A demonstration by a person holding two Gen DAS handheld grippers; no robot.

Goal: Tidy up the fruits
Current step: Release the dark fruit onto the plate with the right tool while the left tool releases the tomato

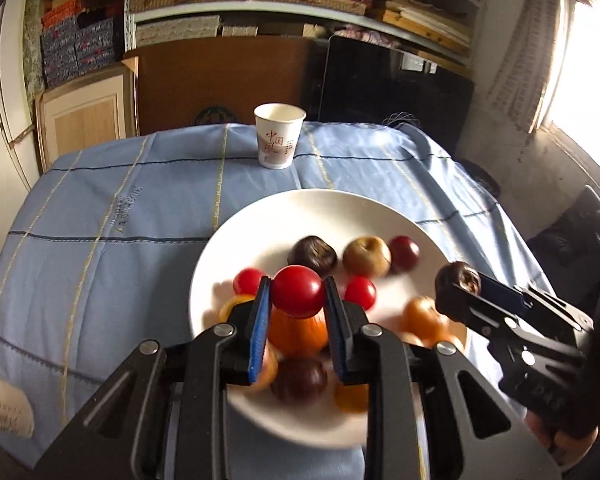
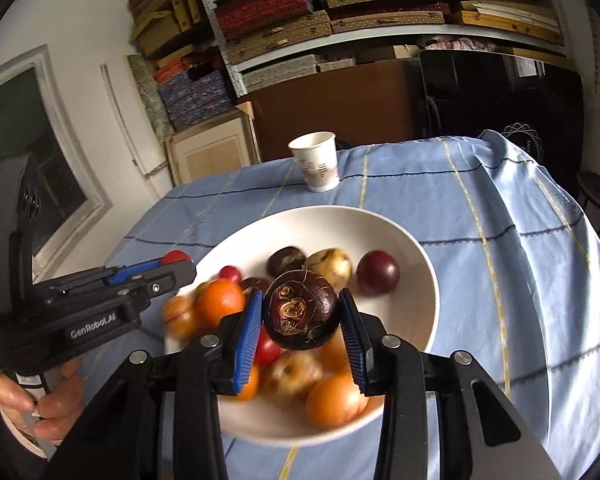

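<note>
Bowl [image 1: 228, 240] of fruit on the tablecloth [image 1: 120, 208], paper cup [image 1: 279, 136] behind it

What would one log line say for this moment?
left claw: grips red tomato | right claw: grips dark chestnut | both above white bowl

Right gripper [image 2: 300, 312] is gripping a dark brown water chestnut [image 2: 300, 312] between its blue-padded jaws, directly above the white bowl [image 2: 416, 256]. Below the jaws, oranges, red tomatoes and brown fruits are lying in the bowl. Left of the jaws, the left gripper [image 2: 172, 266] is holding a red tomato [image 2: 176, 257]. Beyond the jaws, a paper cup [image 2: 318, 162] is standing on the blue-clothed tabletop [image 2: 500, 280].
</note>
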